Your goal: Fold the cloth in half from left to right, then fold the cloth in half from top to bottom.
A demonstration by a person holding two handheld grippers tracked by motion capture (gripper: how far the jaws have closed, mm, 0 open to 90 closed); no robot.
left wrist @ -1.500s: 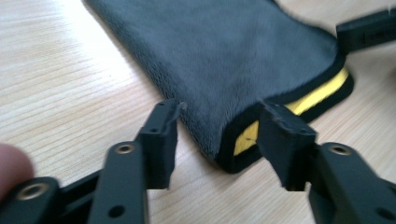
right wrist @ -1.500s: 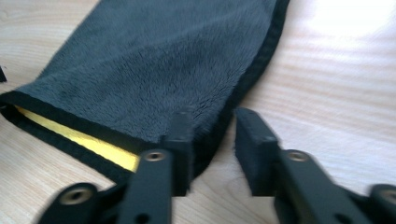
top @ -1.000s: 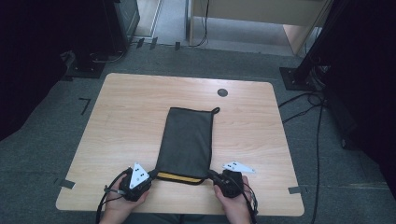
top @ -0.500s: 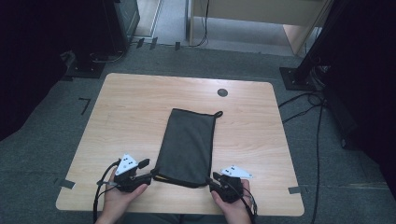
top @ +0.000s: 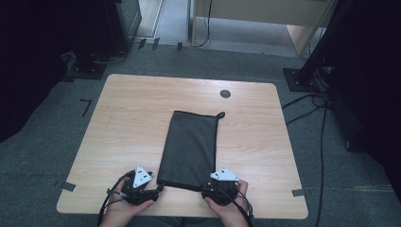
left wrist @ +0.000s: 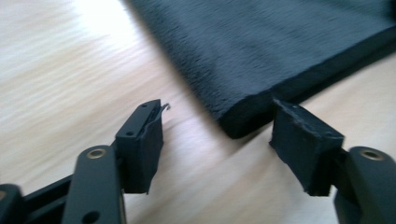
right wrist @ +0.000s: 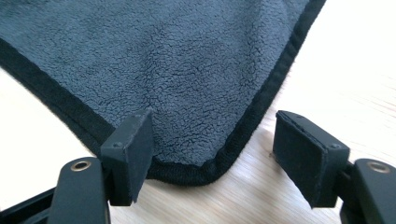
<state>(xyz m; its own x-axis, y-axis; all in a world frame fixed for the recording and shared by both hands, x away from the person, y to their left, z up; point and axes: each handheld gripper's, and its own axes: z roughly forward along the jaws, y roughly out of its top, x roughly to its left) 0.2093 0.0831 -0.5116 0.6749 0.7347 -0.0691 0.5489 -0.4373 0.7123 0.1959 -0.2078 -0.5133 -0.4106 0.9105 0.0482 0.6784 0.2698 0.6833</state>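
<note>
Cloth (top: 190, 147) lies flat, folded, mid-table (top: 123, 123), near edge by both grippers. Left gripper (left wrist: 219, 140) and right gripper (right wrist: 212, 149) jaws have just been opening, now wide, each astride a near corner, gripping nothing.

Left gripper (top: 156, 189) and right gripper (top: 208, 189) sit at the table's near edge, one per hand, jaws just opened, gripping nothing.

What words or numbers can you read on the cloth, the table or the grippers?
None. The dark cloth is plain, the table is bare wood, and the left gripper and right gripper carry no lettering.
</note>
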